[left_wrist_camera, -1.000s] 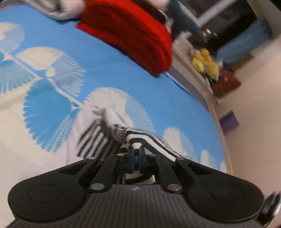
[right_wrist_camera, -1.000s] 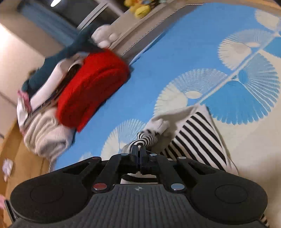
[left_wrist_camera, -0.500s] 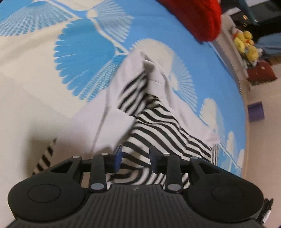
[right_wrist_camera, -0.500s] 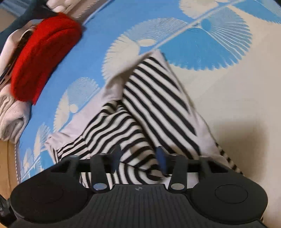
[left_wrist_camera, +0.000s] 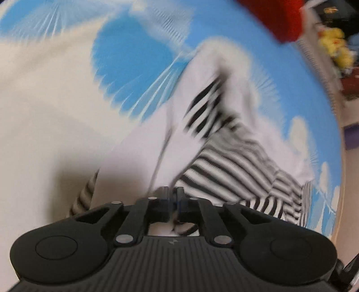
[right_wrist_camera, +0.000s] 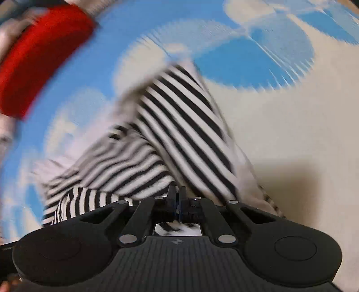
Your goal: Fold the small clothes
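A small black-and-white striped garment (left_wrist_camera: pixel 235 161) with a pale inner side lies crumpled on the blue and cream patterned bedspread (left_wrist_camera: pixel 44 101). It also shows in the right wrist view (right_wrist_camera: pixel 179 125). My left gripper (left_wrist_camera: pixel 172 195) is shut on the garment's near edge. My right gripper (right_wrist_camera: pixel 177 197) is shut on the garment's near edge too, with striped cloth showing behind the fingers. Both views are blurred by motion.
A red folded cloth (right_wrist_camera: pixel 38 56) lies at the far side of the bed, also at the top of the left wrist view (left_wrist_camera: pixel 276 18). Yellow plush toys (left_wrist_camera: pixel 336 47) sit beyond the bed's edge. Pale clothes (right_wrist_camera: pixel 6 125) lie beside the red cloth.
Both grippers were open over the garment half a second ago. Both have now shut on its near edge, and the views blur with motion.
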